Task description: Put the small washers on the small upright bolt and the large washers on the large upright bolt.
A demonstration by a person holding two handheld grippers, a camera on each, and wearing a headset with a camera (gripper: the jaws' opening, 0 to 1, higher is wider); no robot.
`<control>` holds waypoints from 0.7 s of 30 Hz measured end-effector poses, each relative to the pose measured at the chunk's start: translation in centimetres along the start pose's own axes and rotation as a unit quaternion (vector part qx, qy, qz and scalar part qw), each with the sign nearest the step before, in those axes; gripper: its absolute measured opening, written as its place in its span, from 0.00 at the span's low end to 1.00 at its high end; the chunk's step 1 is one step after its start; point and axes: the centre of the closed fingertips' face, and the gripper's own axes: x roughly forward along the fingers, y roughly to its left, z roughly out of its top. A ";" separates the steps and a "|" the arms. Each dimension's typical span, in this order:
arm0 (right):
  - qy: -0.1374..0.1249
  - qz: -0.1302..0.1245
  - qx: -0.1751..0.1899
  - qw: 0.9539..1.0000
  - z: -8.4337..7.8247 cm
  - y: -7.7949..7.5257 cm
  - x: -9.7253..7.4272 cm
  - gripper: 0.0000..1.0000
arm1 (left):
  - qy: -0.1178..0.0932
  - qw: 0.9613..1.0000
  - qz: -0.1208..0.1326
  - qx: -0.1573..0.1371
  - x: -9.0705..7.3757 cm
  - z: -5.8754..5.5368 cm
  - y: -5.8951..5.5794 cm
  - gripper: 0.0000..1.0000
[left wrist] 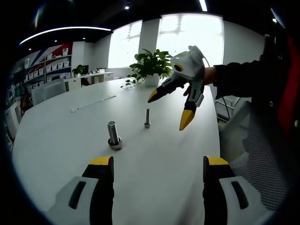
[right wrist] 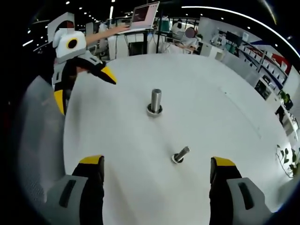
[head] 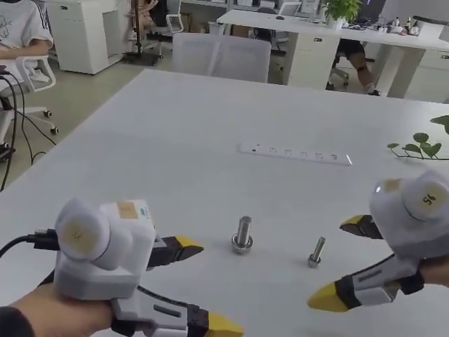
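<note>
White table [head: 175, 140], two bolts, two open grippers: that's your bench. The big bolt [head: 243, 235] stands upright on the near part of the table, between your grippers and closer to the L gripper [head: 210, 286]. The small bolt [head: 316, 251] stands to its right, apart from it and nearer the R gripper [head: 333, 262]. In the head view and R gripper view it seems to lean, but in the L gripper view it looks straight, so its tilt can't be told. Each bolt has a wider ring at its foot. Whether that's the bolt head or a washer can't be made out from these pics.

Your L gripper is held above the table at lower left of the head view, jaws spread wide w/ nothing between them and yellow tips aimed toward the big bolt. Your R gripper sits at lower right, jaws likewise apart & empty, tips turned in toward the small bolt. Neither gripper touches a bolt — both are held clear of the tabletop.

Beyond the bolts and well apart from them, a power strip [head: 295, 153] lies flat on the table. A plant [head: 421, 144] trails in at the right edge. A chair [head: 221, 56] stands at the table's far end, w/ office desks behind it.
</note>
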 end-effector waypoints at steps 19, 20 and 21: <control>-0.038 -0.033 0.054 0.997 -1.7 3.3 -2.5 0.94 | -0.006 1.000 0.000 0.000 -0.5 0.2 -0.2 0.78; -0.040 -0.035 0.057 0.997 -1.7 3.4 -2.6 0.94 | -0.006 1.000 0.000 0.000 -0.5 0.2 -0.3 0.78; -0.042 -0.037 0.059 0.997 -1.7 3.5 -2.7 0.94 | -0.006 1.000 0.000 0.000 -0.6 0.2 -0.2 0.78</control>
